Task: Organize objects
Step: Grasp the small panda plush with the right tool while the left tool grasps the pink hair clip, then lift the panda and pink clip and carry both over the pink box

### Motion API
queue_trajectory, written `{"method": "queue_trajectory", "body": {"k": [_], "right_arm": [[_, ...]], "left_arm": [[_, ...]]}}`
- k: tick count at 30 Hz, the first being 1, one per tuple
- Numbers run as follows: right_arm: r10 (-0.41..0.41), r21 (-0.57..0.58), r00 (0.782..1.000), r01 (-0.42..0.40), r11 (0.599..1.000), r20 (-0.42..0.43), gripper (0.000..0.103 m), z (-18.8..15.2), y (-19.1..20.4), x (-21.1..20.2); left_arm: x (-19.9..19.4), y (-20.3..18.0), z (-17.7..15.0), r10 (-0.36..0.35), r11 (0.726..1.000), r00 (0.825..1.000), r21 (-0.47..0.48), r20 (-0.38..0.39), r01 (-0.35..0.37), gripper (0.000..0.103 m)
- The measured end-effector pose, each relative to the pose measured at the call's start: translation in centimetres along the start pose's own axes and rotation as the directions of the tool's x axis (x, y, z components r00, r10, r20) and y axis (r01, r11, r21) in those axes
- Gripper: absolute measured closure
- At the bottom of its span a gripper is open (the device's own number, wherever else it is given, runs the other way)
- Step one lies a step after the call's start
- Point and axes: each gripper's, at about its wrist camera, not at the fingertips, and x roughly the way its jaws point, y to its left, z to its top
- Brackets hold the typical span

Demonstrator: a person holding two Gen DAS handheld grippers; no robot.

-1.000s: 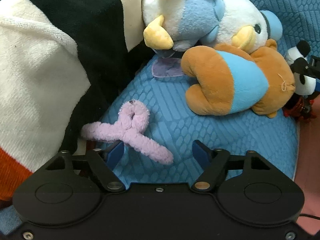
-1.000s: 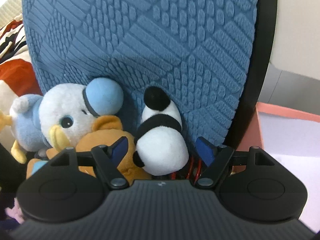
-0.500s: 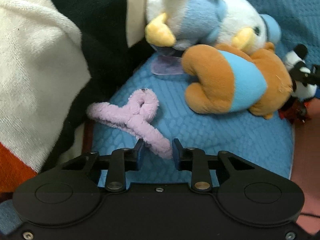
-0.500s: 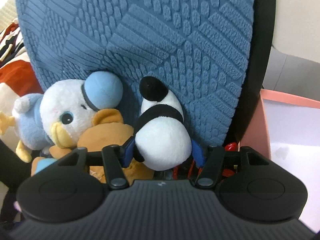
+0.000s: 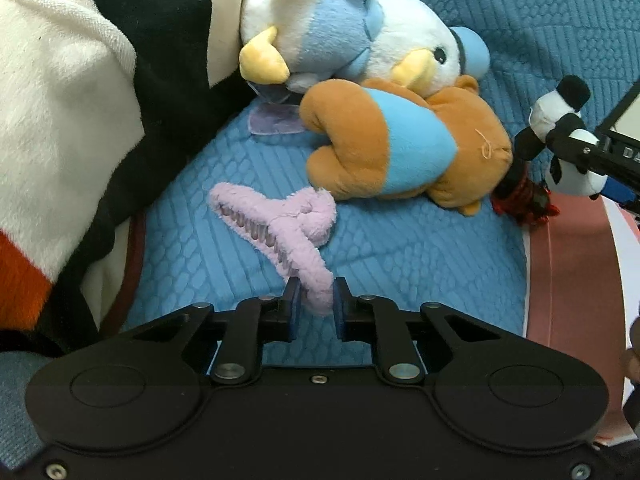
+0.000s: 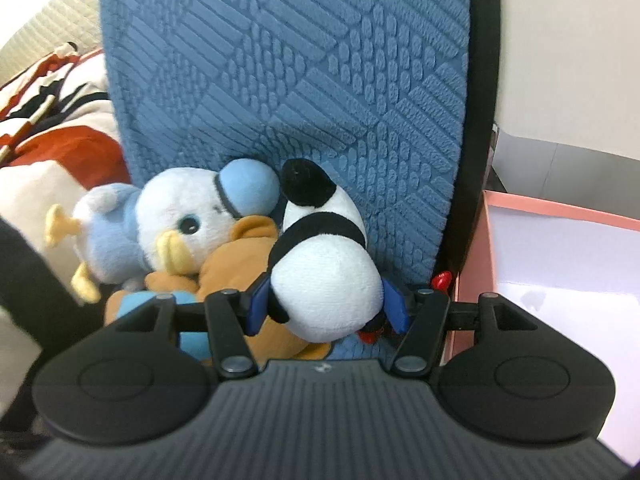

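Right now both grippers are clamped on soft items. Left gripper [image 5: 315,307] has its blue pads pinched on one fuzzy arm tip of the lilac hair claw [image 5: 280,229]; the claw is plush-covered, Y-shaped, teeth visible along one arm, the rest stretching away from the jaws over the blue quilted cushion [image 5: 400,256], embossed with ribbed blocks. Right gripper [image 6: 328,306] is closed around the white belly of the panda plush [image 6: 320,256], rounded, short-pile, black band and black ear up top; it leans against the cushion's upright back, something red under it, can't tell what. Beside it: white-and-blue duck plush [image 6: 176,228] lying on the tan bear plush [image 5: 392,148]. Striped fleece blanket [image 5: 68,92] bunched at left, pink box [image 6: 560,264] to the right.
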Motion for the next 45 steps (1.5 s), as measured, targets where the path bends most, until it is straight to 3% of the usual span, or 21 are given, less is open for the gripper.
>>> {"method": "queue_trajectory", "body": {"k": [12,20,25,29,31,33,37,40,45], "right_arm": [[0.013,-0.056,1.000,-0.014,0.998,-0.028,0.042,-5.3,2.0,-5.4],[-0.010,-0.130,0.990,-0.008,0.991,-0.139,0.042,-9.0,4.3,-5.2],[-0.006,-0.108,0.973,-0.020,0.994,-0.230,0.041,-10.6,4.3,-4.7],[0.000,-0.084,0.959,-0.025,0.996,-0.282,0.039,-11.4,4.2,-4.6],[0.006,-0.082,0.953,-0.033,0.996,-0.303,0.039,-11.7,4.3,-4.4],[0.000,-0.087,0.953,-0.028,0.996,-0.304,0.038,-11.7,4.4,-4.4],[-0.023,-0.103,0.954,-0.008,0.995,-0.298,0.033,-11.5,4.5,-4.3],[-0.018,-0.084,0.955,-0.007,0.996,-0.295,0.033,-11.4,4.2,-4.1],[-0.070,-0.136,0.959,0.034,0.990,-0.276,0.039,-11.6,4.6,-3.4]], "left_arm": [[-0.7,-0.3,-2.1,-0.045,0.997,0.999,0.055,-0.018,0.046,0.088],[-0.8,0.0,-2.1,-0.072,0.996,0.997,0.044,-0.026,0.073,0.088],[-0.8,0.1,-2.1,-0.079,0.996,0.996,0.039,-0.032,0.080,0.085],[-1.1,0.1,-1.9,-0.080,0.996,0.997,0.025,-0.022,0.080,0.062],[-1.0,0.1,-1.8,-0.065,0.998,0.998,0.012,-0.022,0.065,0.059],[-0.7,0.0,-1.7,-0.051,0.999,0.998,0.004,-0.037,0.051,0.048],[-0.3,0.4,-1.2,-0.052,0.998,0.997,-0.050,-0.054,0.049,0.042],[0.0,0.5,-0.6,-0.044,0.996,0.997,-0.075,-0.057,0.040,0.031],[0.7,0.1,1.1,-0.017,0.996,0.999,-0.086,-0.048,0.013,0.027]]}}
